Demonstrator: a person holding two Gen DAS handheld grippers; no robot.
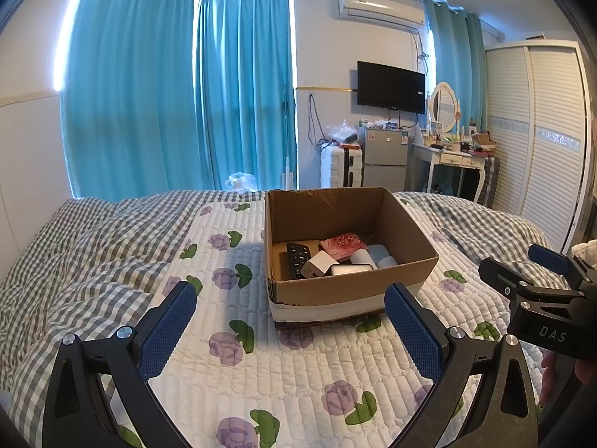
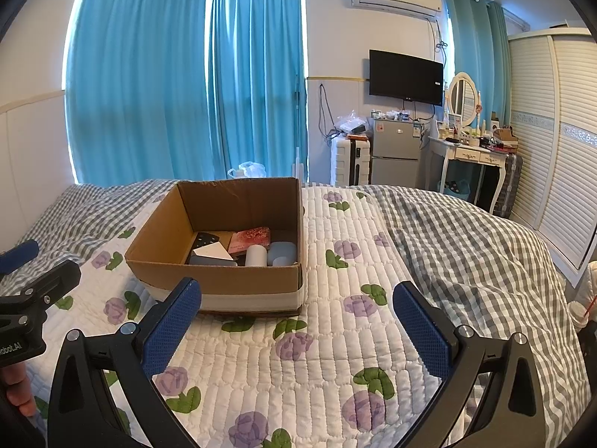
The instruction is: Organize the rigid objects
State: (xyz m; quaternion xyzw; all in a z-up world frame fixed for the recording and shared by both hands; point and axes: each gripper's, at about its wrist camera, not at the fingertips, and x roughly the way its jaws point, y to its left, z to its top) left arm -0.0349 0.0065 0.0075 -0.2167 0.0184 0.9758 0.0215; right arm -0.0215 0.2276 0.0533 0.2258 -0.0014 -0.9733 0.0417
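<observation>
**Box filled, tongs idle above bed**

Both left tongs (image 1: 291,321) and right tongs (image 2: 296,321) were held spread wide, nothing gripped. The cardboard box (image 1: 350,283) was set on the quilted bed (image 1: 261,373); remote (image 1: 296,255), pink box (image 1: 341,246) and pale cylinders (image 1: 378,255) were lodged inside.

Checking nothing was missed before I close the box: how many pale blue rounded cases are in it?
2. One pale blue rounded case lies by the brown cardboard box's right wall; the second sits just nearer the camera. More may be hidden.
</observation>
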